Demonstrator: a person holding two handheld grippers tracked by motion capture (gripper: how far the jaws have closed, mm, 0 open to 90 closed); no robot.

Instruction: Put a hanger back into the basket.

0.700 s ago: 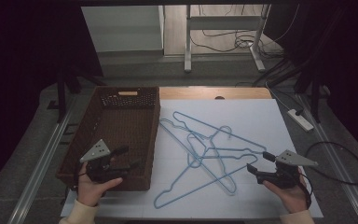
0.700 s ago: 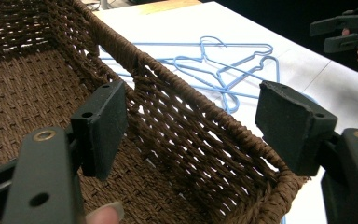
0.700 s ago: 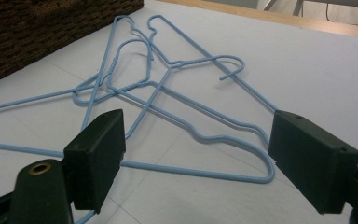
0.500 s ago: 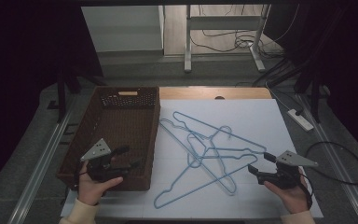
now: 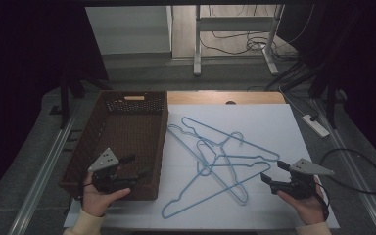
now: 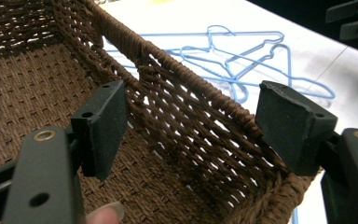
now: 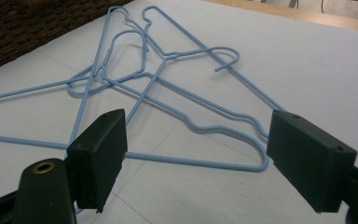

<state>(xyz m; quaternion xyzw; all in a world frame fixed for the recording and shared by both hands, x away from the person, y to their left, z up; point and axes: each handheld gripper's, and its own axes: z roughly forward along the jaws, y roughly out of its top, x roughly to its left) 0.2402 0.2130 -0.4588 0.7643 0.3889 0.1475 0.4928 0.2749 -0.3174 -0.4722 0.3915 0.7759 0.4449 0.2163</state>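
Both tongs, left (image 5: 136, 165) and right (image 5: 270, 173), gape empty over white-papered table (image 5: 274, 127); cables trail on grey floor (image 5: 235, 73).

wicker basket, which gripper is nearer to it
Left. The left gripper hovers over the wicker basket, near its front right corner, jaws open. The right gripper is across the white sheet, beyond the blue hangers, jaws open.

My high view is dim, with dark corners; the white sheet (image 5: 254, 127) looks brightest, and both close views are sharp, a bit grainy
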